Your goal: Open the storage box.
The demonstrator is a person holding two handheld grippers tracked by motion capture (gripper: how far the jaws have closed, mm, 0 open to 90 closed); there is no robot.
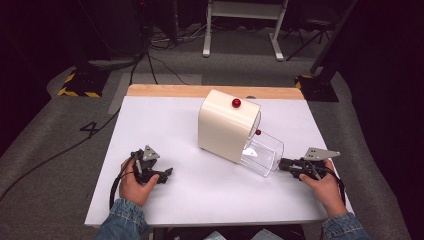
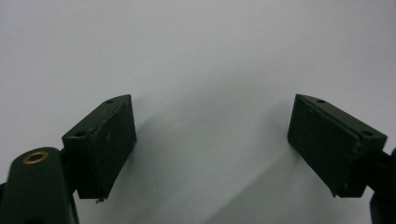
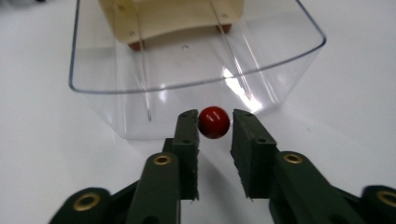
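A cream box point(image 1: 225, 125) stands mid-table with a red knob point(image 1: 236, 103) on its top. A clear plastic drawer point(image 1: 262, 152) sticks out of its right side toward my right hand. In the right gripper view the drawer point(image 3: 187, 70) is empty, and a red knob point(image 3: 214, 122) sits on its front wall. My right gripper point(image 3: 215, 117) has its jaws closed in on that knob from both sides; in the high view the right gripper point(image 1: 281, 165) meets the drawer front. My left gripper point(image 1: 167, 172) rests open on the table, jaws wide apart over bare white surface point(image 2: 212, 140).
The white table point(image 1: 165, 120) has a wooden strip point(image 1: 210, 91) along its far edge. A small red part point(image 1: 258, 132) shows where the drawer meets the box. Beyond the table, cables and stand legs lie on grey carpet.
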